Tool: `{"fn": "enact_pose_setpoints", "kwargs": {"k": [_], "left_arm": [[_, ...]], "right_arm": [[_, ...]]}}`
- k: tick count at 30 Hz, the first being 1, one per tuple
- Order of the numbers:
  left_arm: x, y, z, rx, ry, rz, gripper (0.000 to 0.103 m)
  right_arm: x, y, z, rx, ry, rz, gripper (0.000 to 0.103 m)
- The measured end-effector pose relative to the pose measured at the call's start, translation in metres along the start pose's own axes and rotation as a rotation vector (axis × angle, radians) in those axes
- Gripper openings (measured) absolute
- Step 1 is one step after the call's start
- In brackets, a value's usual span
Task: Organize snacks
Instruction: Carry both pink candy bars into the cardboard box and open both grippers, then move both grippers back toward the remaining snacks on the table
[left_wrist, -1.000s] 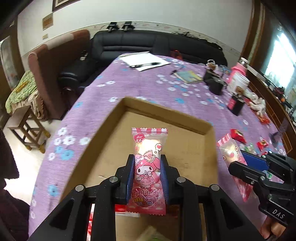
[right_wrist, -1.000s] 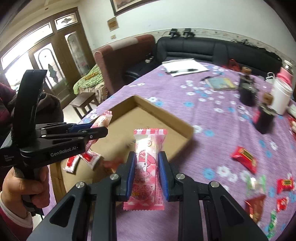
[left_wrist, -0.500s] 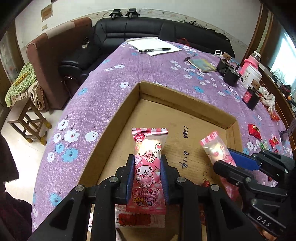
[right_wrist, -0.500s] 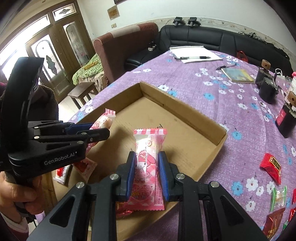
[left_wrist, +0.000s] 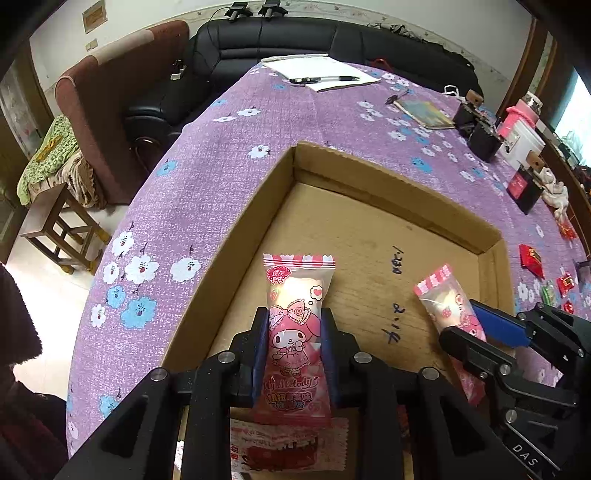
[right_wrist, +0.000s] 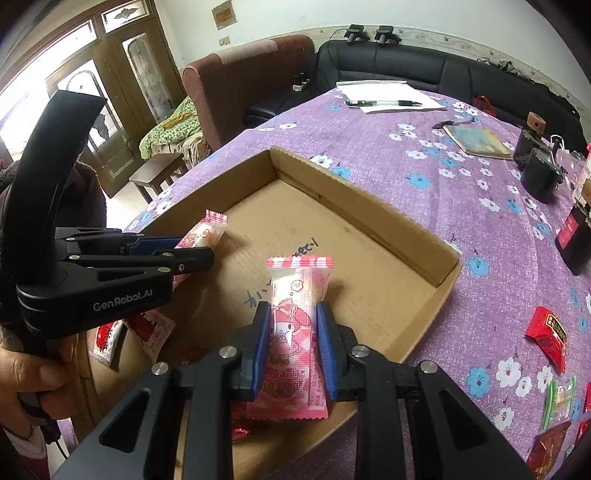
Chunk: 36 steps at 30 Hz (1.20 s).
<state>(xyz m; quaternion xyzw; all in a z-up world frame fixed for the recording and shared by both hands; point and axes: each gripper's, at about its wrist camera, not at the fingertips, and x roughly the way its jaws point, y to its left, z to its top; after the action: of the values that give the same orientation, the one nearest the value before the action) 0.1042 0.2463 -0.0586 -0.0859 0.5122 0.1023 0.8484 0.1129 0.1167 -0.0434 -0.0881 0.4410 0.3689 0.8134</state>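
Left wrist view showed the left gripper (left_wrist: 294, 350) pinching a pink pouch (left_wrist: 295, 328) between its blue pads (left_wrist: 260, 354), the pouch standing upright with its striped top seal above the fingers. It hung over the near part of a shallow box (left_wrist: 369, 236) on a purple cloth (left_wrist: 207, 199) with white and blue flowers. Under the held pouch, a red-and-white packet (left_wrist: 284, 448) lay on the box floor. At right, the right gripper (left_wrist: 476, 334) came in from the side, clamped on a second pouch (left_wrist: 443, 301) that tilted up and leftward over the box floor. Right wrist view showed that second pouch (right_wrist: 297, 321) squeezed upright between the right gripper (right_wrist: 295, 347) pads, above the box's near edge. At left, a hand (right_wrist: 26, 373) gripped the left gripper (right_wrist: 207, 251), whose pouch (right_wrist: 205, 232) pointed into the box near its left wall. Below that tool, two red-and-white packets (right_wrist: 147, 330) lay in the box corner. Handwriting in dark ink (right_wrist: 295, 254) marked the box floor between the two pouches. Right of the box, several red sweets (right_wrist: 550, 332) and a green one (right_wrist: 559, 398) lay scattered on the cloth. Farther back sat a paper (right_wrist: 388, 94) with a pen (right_wrist: 384, 103), a booklet (right_wrist: 476, 142) and dark containers (right_wrist: 539, 173).
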Motion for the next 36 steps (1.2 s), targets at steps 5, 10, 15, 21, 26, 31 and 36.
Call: {"fn": "enact_pose_setpoints", "kwargs": {"k": [5, 10, 15, 21, 26, 31, 36], "left_arm": [[0.004, -0.001, 0.001, 0.003, 0.02, 0.033, 0.034], [0.001, -0.001, 0.001, -0.005, 0.008, 0.042, 0.062], [-0.009, 0.0, 0.002, -0.009, -0.006, 0.044, 0.069], [-0.012, -0.004, 0.002, -0.009, -0.007, 0.055, 0.087], [-0.025, -0.011, 0.001, -0.008, -0.036, 0.051, 0.087], [-0.042, -0.033, 0.002, 0.018, -0.075, 0.022, 0.087], [-0.054, -0.076, 0.0, 0.085, -0.098, -0.028, 0.087]], "right_arm": [[0.001, 0.0, 0.0, -0.002, 0.01, -0.002, 0.025], [-0.001, -0.002, 0.002, 0.007, 0.0, -0.006, 0.033], [-0.015, -0.004, 0.003, 0.011, -0.031, -0.01, 0.038], [-0.044, -0.012, -0.001, 0.026, -0.084, -0.019, 0.05], [-0.079, -0.025, -0.014, 0.035, -0.134, -0.049, 0.05], [-0.114, -0.057, -0.035, 0.084, -0.175, -0.102, 0.05], [-0.139, -0.094, -0.059, 0.138, -0.181, -0.16, 0.05]]}}
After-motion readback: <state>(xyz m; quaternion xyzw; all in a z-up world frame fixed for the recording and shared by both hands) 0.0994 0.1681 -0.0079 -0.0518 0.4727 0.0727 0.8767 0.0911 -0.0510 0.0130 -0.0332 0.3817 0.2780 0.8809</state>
